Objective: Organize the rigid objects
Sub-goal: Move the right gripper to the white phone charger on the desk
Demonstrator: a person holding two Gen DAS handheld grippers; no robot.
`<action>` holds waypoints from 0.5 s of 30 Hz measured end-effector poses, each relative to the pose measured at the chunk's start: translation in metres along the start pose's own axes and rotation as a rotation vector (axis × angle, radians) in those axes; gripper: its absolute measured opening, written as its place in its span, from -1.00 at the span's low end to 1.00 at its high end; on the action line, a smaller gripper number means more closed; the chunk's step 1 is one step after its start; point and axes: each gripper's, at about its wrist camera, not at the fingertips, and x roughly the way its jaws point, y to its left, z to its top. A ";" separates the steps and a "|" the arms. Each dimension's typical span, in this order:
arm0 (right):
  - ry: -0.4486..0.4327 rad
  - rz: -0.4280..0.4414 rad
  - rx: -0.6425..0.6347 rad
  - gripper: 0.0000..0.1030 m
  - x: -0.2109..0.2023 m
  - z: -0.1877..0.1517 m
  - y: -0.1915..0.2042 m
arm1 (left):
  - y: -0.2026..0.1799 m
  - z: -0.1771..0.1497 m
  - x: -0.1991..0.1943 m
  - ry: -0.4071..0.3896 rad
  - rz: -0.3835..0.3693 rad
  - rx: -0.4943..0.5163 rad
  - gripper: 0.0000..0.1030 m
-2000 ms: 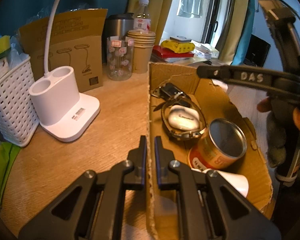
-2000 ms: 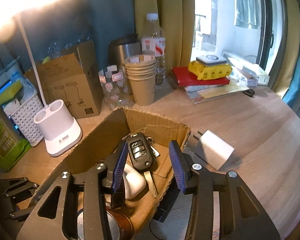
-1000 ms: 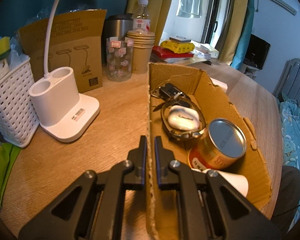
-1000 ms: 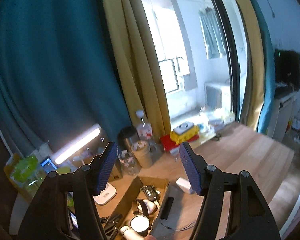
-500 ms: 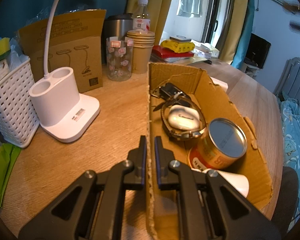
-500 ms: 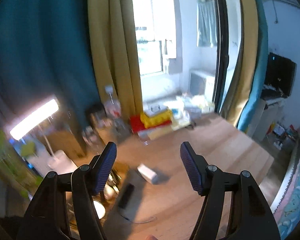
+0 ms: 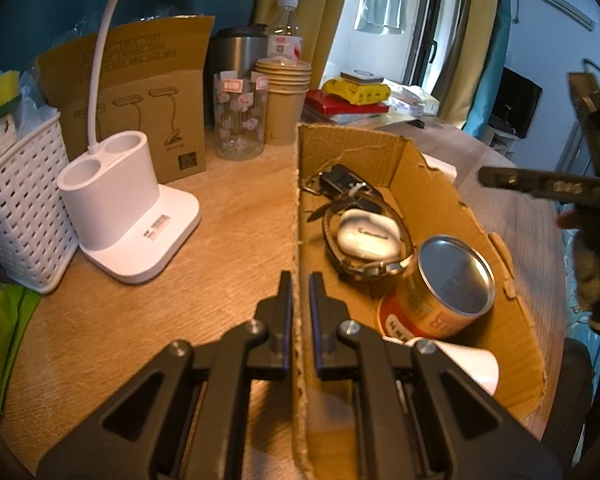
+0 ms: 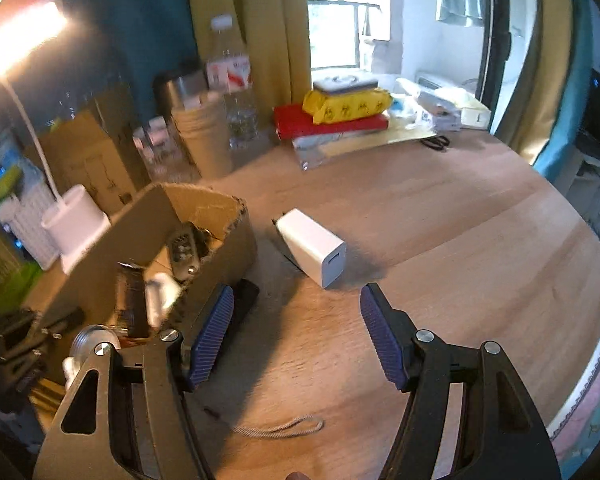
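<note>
My left wrist camera sits low and close at the cardboard box (image 7: 428, 184), looking along its left wall toward the window. My right wrist camera is higher, looking down over the worktop (image 8: 460, 240) from the box's right side. Both views share the box, the white lamp base (image 7: 136, 216), the paper cups (image 7: 284, 104) and the yellow pack (image 8: 346, 106).

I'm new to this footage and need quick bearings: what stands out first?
The open brown cardboard box on the wooden table, its left wall pinched by the left gripper, holds an orange tin can and a white earbud case. The open right gripper faces a white charger block lying beside the box.
</note>
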 end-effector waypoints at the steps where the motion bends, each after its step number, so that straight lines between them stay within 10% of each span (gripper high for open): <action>1: 0.003 -0.015 -0.005 0.35 0.006 0.002 -0.002 | 0.000 0.000 0.000 0.000 0.000 0.001 -0.83; 15: 0.029 -0.014 -0.084 0.35 0.067 0.020 -0.014 | 0.001 -0.001 0.004 0.016 -0.011 -0.010 -0.83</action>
